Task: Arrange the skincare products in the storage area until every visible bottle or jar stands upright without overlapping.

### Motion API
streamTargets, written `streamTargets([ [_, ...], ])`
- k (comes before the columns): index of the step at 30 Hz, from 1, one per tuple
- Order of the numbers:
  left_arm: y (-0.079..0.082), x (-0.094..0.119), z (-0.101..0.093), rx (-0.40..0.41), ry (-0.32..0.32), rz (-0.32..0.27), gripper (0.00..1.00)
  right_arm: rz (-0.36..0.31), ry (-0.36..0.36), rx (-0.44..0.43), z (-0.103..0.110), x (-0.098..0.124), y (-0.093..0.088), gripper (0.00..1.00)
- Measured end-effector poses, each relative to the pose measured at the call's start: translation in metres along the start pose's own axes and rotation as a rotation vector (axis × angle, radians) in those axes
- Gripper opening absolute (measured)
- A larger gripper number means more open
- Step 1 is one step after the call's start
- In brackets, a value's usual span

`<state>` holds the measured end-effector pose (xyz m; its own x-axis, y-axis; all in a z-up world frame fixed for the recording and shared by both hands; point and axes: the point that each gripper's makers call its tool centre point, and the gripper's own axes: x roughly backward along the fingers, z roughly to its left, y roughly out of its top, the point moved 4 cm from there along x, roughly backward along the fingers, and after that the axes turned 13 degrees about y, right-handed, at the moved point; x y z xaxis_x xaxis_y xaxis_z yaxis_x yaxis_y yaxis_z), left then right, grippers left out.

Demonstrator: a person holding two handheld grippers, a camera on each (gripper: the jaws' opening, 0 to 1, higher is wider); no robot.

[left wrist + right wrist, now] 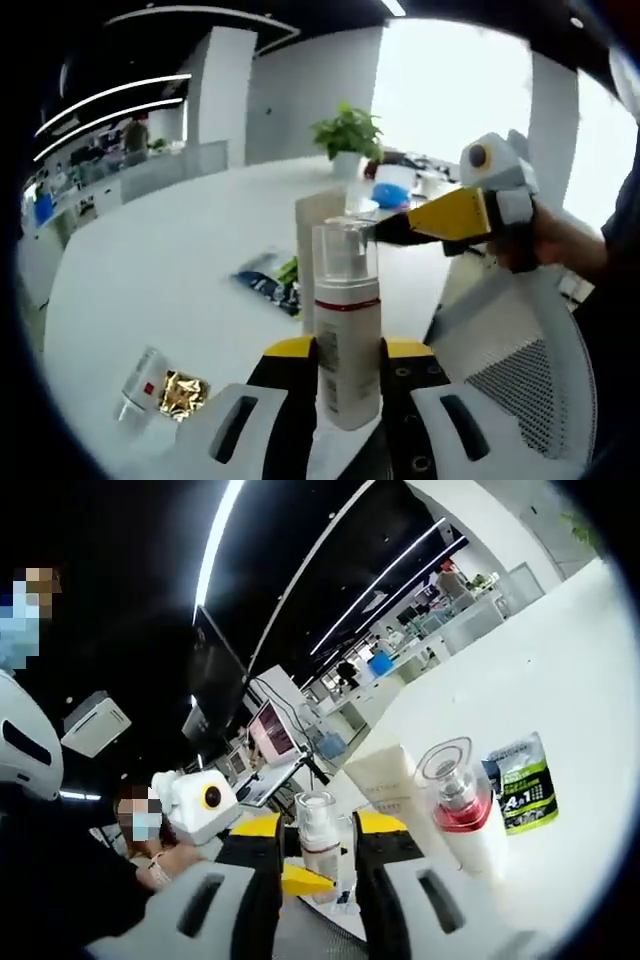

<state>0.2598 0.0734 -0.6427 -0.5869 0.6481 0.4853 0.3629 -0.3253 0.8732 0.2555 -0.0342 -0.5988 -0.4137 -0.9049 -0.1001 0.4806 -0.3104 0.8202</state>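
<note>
We hold a white pump bottle (345,340) upright between the jaws of our left gripper (345,385), closed on its body above the white table (150,260). Our right gripper (395,232) reaches to its clear cap (345,250); in the right gripper view its jaws stand on both sides of a clear-capped bottle, but we cannot tell if they press it. If the right one pushes sideways, the bottle could tilt and slip out. A jar (140,385) lies on its side. On the green pouch (525,780) we read only "4" and "1".
</note>
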Motion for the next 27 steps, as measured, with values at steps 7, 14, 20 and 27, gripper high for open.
streamTargets([
  [7, -0.001, 0.003, -0.004, 0.015, -0.173, -0.007, 0.19, 0.125, 0.124, 0.111, 0.008, -0.002, -0.005, 0.3],
  [14, 0.001, 0.003, -0.018, -0.074, -0.353, -0.03, 0.2, 0.179, 0.242, 0.204, 0.011, -0.003, -0.007, 0.33],
  [20, 0.003, 0.002, -0.033, -0.11, -0.464, -0.027, 0.2, 0.189, 0.341, 0.214, 0.017, -0.008, -0.005, 0.32],
  [27, 0.005, 0.005, -0.047, -0.127, -0.574, -0.039, 0.2, 0.184, 0.464, 0.217, 0.032, -0.007, -0.003, 0.22],
])
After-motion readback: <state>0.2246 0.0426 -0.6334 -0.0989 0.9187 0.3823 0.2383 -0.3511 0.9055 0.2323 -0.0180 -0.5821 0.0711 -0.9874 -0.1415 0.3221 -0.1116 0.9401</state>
